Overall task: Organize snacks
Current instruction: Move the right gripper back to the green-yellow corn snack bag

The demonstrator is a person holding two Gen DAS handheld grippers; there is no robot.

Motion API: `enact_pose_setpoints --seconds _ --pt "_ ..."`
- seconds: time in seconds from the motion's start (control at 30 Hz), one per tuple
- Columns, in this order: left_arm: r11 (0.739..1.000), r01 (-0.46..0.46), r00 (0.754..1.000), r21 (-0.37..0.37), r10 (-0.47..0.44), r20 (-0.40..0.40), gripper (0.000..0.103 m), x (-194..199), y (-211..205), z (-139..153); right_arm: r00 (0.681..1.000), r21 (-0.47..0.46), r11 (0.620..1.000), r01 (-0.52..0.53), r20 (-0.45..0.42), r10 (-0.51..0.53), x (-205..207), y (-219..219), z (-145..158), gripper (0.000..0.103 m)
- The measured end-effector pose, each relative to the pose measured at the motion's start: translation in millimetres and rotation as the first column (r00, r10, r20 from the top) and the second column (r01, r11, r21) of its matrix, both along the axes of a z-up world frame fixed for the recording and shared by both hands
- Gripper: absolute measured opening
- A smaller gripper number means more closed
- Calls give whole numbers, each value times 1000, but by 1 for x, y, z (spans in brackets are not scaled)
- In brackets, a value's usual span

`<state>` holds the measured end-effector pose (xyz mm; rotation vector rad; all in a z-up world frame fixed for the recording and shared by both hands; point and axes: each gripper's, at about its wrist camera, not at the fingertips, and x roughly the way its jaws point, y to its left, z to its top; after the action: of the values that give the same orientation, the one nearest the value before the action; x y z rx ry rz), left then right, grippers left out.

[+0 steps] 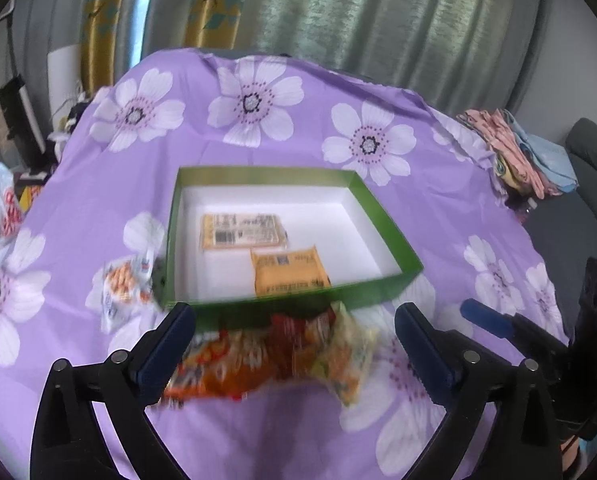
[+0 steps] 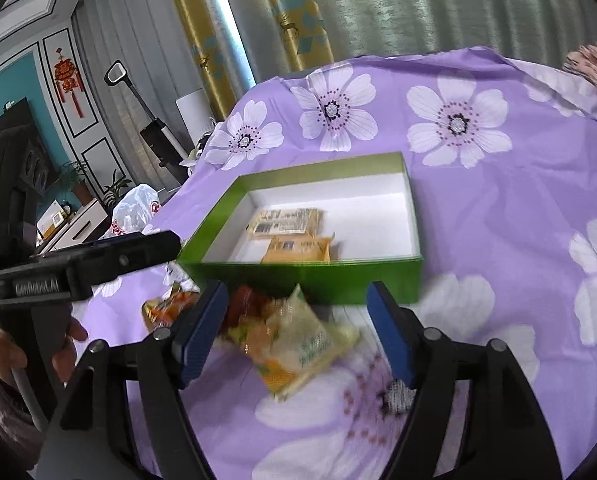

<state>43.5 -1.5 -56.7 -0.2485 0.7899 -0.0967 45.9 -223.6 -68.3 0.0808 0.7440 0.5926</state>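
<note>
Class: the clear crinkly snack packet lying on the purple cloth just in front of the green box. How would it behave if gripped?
The clear crinkly snack packet looks like thin film, so probably floppy and light. Its glossy surface may slip. Lying flat, it should not roll.

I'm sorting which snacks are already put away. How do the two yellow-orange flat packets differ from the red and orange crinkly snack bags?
The yellow-orange flat packets lie inside the green cardboard box; the red and orange crinkly snack bags lie outside it on the purple flowered cloth, against its near wall. The packets are plain with printed labels and lie flat; the bags are multicoloured and heaped. Neither is gripped.
</note>
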Motion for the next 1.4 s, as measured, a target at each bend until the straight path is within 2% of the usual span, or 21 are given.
enact_pose_setpoints --seconds 0.2,0.33,0.43,0.57,0.67,0.73,0.87,1.0,1.1,1.4 --pt "997 -21 999 -70 19 -40 101 -34 9 -6 1000 -6 1000 9 -12 -9 -30 -13 -4 78" --pt "987 -24 998 -157 14 -61 101 -52 16 -13 999 -5 1000 -10 -32 10 -44 -12 -11 79" --pt "982 -26 995 -188 8 -95 101 -60 15 -22 999 2 1000 -26 -43 26 -55 -9 -19 79" --pt "984 -18 994 -176 -2 -109 101 -72 7 -28 998 -1 999 -43 -52 43 -64 -5 -26 79" --pt "985 7 990 -174 -32 -138 101 -75 -1 -33 998 -32 998 -59 -28 58 -64 -4 -27 79" --pt "989 18 985 -149 -43 -165 101 -71 -8 -38 998 -44 997 -60 -30 59 -63 -5 -30 79" --pt "995 17 987 -99 -32 -160 101 -60 -21 -48 996 -77 994 -75 -52 71 -56 -8 -43 79" --pt "994 19 988 -106 -35 -150 101 -51 -28 -57 994 -97 991 -94 -61 89 -44 -12 -54 79" --pt "990 4 991 -140 -23 -130 101 -44 -26 -62 993 -108 988 -111 -57 106 -29 -11 -58 79" --pt "989 -41 988 -139 20 -152 101 -17 -29 -76 971 -134 963 -234 -80 225 18 5 -68 79"
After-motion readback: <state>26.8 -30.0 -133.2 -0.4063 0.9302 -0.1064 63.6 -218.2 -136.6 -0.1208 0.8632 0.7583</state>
